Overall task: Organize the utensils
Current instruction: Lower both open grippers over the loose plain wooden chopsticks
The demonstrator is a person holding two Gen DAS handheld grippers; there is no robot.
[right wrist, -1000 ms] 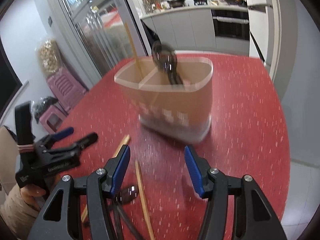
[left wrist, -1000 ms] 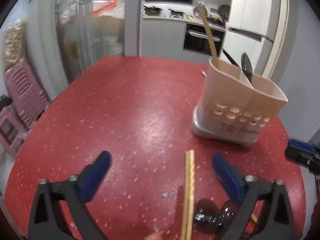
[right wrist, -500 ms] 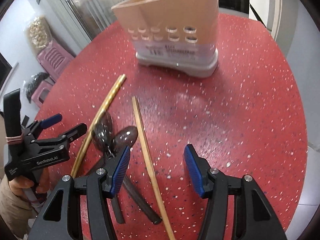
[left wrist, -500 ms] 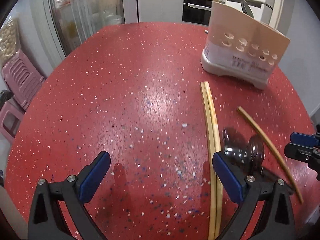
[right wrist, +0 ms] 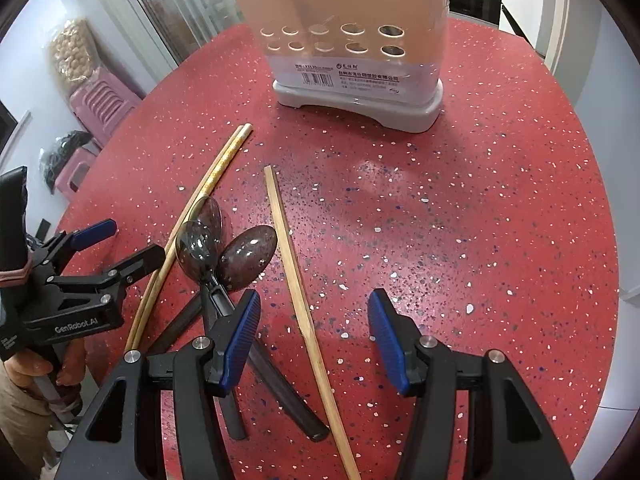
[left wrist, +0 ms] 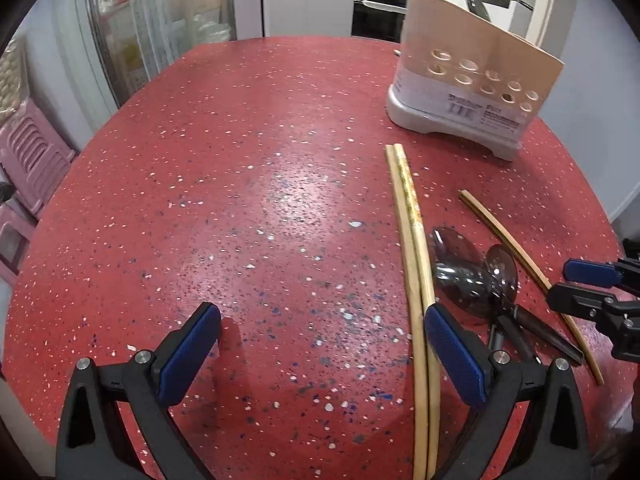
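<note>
A beige utensil holder (left wrist: 472, 92) (right wrist: 348, 48) stands upright at the far side of the red speckled table (left wrist: 240, 200). A pair of pale chopsticks (left wrist: 412, 248) (right wrist: 192, 216) lies side by side before it. A single chopstick (left wrist: 524, 264) (right wrist: 298, 284) lies apart to their right. Between them rest dark translucent spoons (left wrist: 468, 276) (right wrist: 224, 248) with black handles. My left gripper (left wrist: 320, 352) hovers open over bare table, its right finger just above the chopstick pair. My right gripper (right wrist: 312, 344) is open, straddling the single chopstick from above.
Pink plastic stools (left wrist: 28, 160) stand left of the table. A glass-fronted cabinet (left wrist: 160, 20) and kitchen counter with an oven (left wrist: 376, 4) lie beyond. The table's right edge (right wrist: 600, 280) drops off near a white wall. A hand (right wrist: 36, 364) holds the left gripper's handle.
Both grippers sank and tipped downward toward the table. The holder slid up in both views, and the chopsticks and spoons came into full view under the fingers.
</note>
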